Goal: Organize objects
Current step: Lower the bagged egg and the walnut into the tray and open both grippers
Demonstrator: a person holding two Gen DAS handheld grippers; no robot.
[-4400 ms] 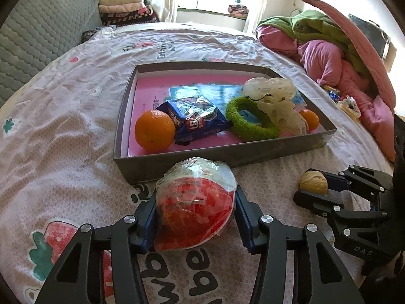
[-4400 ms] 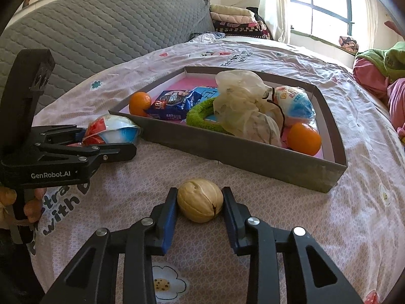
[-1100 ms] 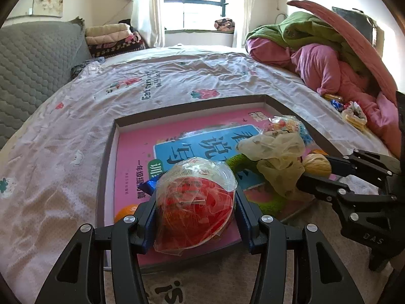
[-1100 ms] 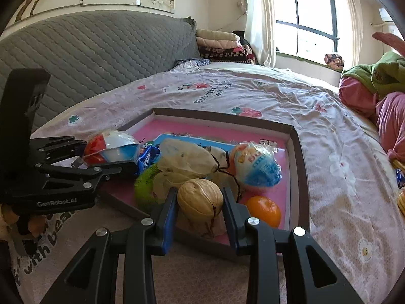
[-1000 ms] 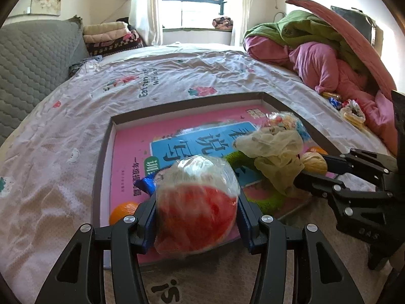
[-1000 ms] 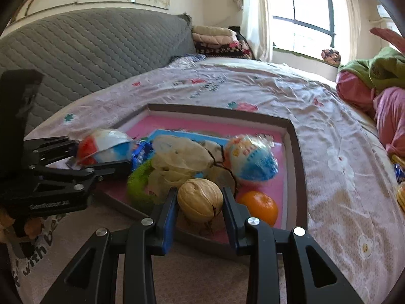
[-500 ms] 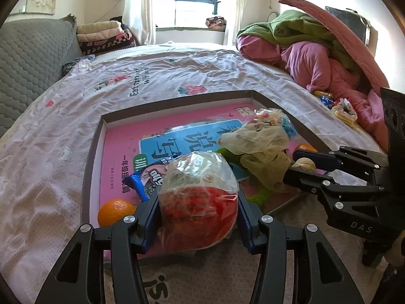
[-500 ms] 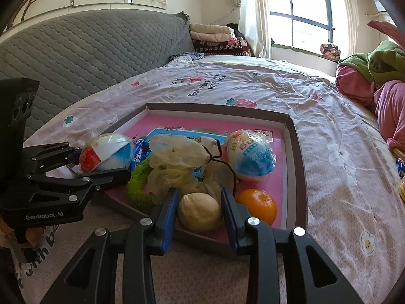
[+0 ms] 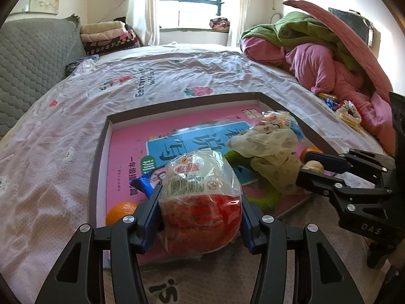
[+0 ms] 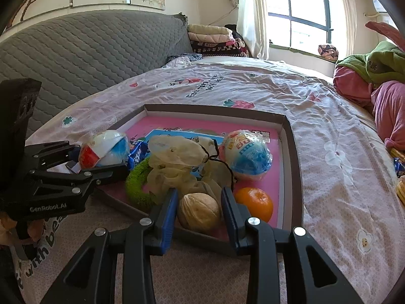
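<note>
1. The left gripper [image 9: 200,217] has its blue pads on both sides of a big egg toy [image 9: 201,202] in crinkly plastic. The pads look pressed against its widest part, so it is gripped.
2. The egg toy is round, light and hard under the wrap. The wrap is slippery, so holding it around the fat middle is best. Squeezing too hard could pop the shell halves apart.
3. The egg toy sits low at the near edge of the gray tray [image 9: 97,157], just over the pink bottom, with an orange [image 9: 119,209] and a blue snack pack [image 9: 145,181] beside it.
4. The right gripper [image 10: 200,211] has a walnut [image 10: 198,211] between its blue pads. A thin gap shows on both sides, so the pads look let go, and the walnut seems to rest in the tray.
5. The walnut is small, hard, bumpy and light. It can roll, so pinch it across the middle.
6. Near the walnut lie another orange [image 10: 254,202], a cream mesh bag [image 10: 182,162], a green ring [image 10: 138,186] and a blue egg toy [image 10: 246,155].
7. Both grippers tilt down toward the near tray wall, side by side over the bed sheet [image 10: 329,157].
</note>
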